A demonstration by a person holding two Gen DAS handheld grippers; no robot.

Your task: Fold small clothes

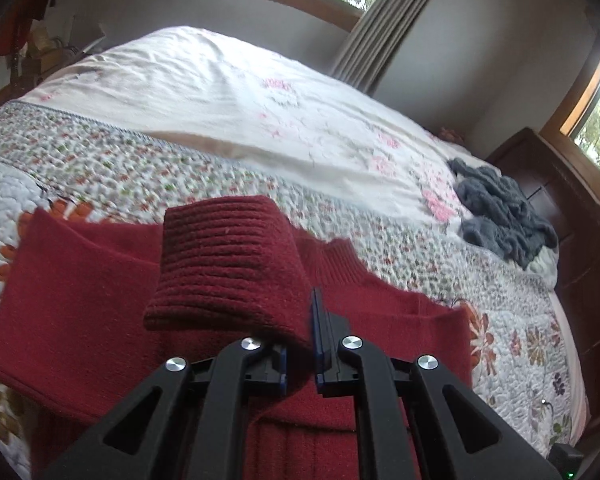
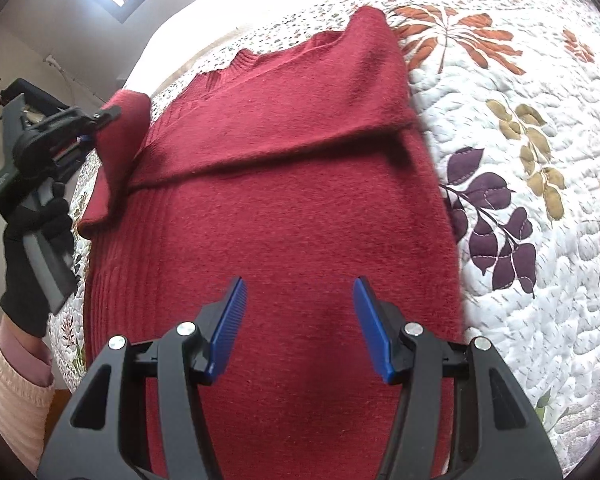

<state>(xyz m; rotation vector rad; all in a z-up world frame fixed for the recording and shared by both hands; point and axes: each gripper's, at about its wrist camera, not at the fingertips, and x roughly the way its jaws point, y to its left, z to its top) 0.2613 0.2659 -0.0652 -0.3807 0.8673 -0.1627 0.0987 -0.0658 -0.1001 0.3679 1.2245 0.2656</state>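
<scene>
The left tongs (image 1: 315,334) were clamped on the ribbed cuff (image 1: 224,264) of the red sweater's (image 2: 284,208) sleeve, lifting it above the garment's left side, held by a black-gloved hand (image 2: 32,236). The sweater lay flat on the floral quilt (image 2: 532,184) of the bed, neckline toward the far edge. The right tongs (image 2: 298,330) hung wide apart, empty, over its lower middle; no readable writing showed.

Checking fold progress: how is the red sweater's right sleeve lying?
Folded in. The right sleeve lies flat across the red sweater chest, cuff end hidden.
</scene>
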